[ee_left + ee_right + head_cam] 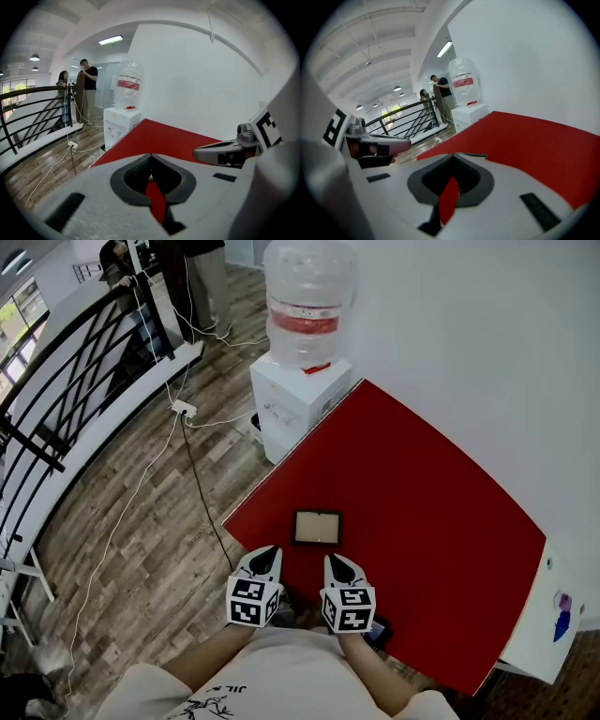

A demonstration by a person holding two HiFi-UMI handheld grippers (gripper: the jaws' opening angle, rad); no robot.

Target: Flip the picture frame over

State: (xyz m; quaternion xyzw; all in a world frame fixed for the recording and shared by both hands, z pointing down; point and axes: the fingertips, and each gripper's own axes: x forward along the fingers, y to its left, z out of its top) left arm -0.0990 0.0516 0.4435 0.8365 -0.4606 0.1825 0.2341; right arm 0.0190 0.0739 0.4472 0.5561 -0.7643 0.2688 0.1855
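Picture frame (317,527), dark-rimmed with a pale inner panel, lying flat on the red desk (422,521) near the desk's front edge. We find it just ahead of both grippers and apart from them. The left gripper (267,552) points at the desk just outside the frame's near left corner, and the right gripper (335,562) sits just short of its near right corner. Neither touches the frame.

In the left gripper view the left fingers (131,178) are brought together at their tips, and only red desk shows through the gap behind them. In the right gripper view the right fingers (473,180) meet in the same way and hold nothing. A thin dark strip just beyond their tips is an edge of the frame. Each gripper carries its marker cube (251,602) on the end nearer our body.

Past the desk's far left corner a white water dispenser (298,401) with a clear bottle (309,296) on top stands against the white wall (469,334). White cables (141,484) trail over the wooden floor (112,549) beside a black railing (66,381), where two persons (87,89) stand.
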